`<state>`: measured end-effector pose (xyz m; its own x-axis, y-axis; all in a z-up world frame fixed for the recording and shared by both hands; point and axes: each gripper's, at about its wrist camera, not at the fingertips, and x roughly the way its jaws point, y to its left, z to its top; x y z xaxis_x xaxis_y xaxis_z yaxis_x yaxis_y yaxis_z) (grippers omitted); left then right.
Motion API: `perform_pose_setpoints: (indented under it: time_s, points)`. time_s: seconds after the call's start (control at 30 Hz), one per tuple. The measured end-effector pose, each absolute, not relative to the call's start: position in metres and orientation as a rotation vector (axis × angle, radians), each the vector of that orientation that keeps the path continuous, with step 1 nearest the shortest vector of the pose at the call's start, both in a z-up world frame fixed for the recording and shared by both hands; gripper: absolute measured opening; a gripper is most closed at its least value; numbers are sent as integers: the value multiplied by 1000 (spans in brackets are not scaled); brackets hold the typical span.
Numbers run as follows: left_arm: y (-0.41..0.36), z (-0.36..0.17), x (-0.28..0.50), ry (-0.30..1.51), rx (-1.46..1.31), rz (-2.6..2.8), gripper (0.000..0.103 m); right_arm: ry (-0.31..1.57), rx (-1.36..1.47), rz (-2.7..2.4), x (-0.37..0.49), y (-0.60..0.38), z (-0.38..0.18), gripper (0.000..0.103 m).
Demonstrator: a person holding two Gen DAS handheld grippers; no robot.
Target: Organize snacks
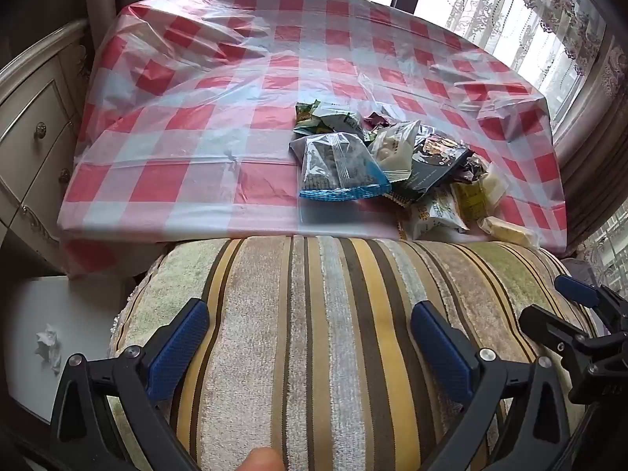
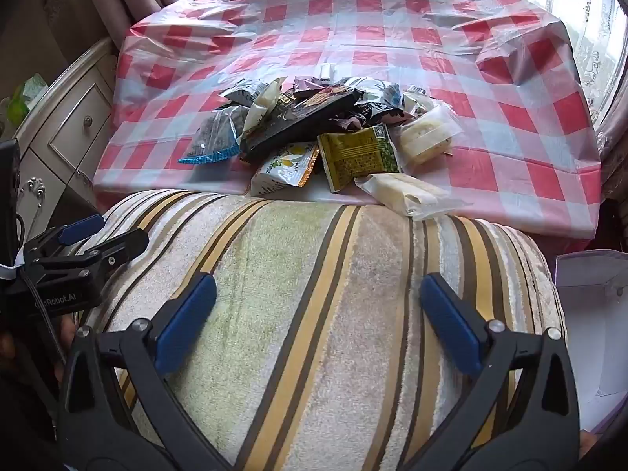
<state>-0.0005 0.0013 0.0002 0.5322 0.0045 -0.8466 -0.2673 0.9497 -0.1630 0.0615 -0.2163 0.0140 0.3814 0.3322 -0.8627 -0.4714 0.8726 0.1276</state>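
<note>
checkered red-and-white plastic tablecloth (image 1: 235,125) covers the table by a bright window, loose and wrinkled. snack pile (image 2: 314,137) sits heaped near the table's front edge, right of centre in the left wrist view: clear packet with blue hem (image 1: 337,168), dark packet (image 2: 310,121), yellow-green packet (image 2: 359,157), pale wrapped bar (image 2: 408,194) poking over the edge toward the striped cushion (image 2: 314,314). nothing sorted yet, no bin or tray in view. left gripper (image 1: 310,337) spread wide, empty, hovering over the cushion, well short of the pile. right gripper (image 2: 318,318) likewise spread, empty, over the cushion, angled down. risks, as a judgement: the bar at the edge could slide off if bumped; packets overlap, so a pinch may grab two or drag the pile; slick crinkly cloth may bunch under the fingers; thin film wrappers may slip out.
</note>
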Motion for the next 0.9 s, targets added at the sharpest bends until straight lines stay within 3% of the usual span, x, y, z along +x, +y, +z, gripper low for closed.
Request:
perform_pose_setpoints:
  time_s: [0.9]
  points:
    - [3, -4, 2, 1006, -296, 194, 103, 1020, -133, 511, 59, -217, 15, 103]
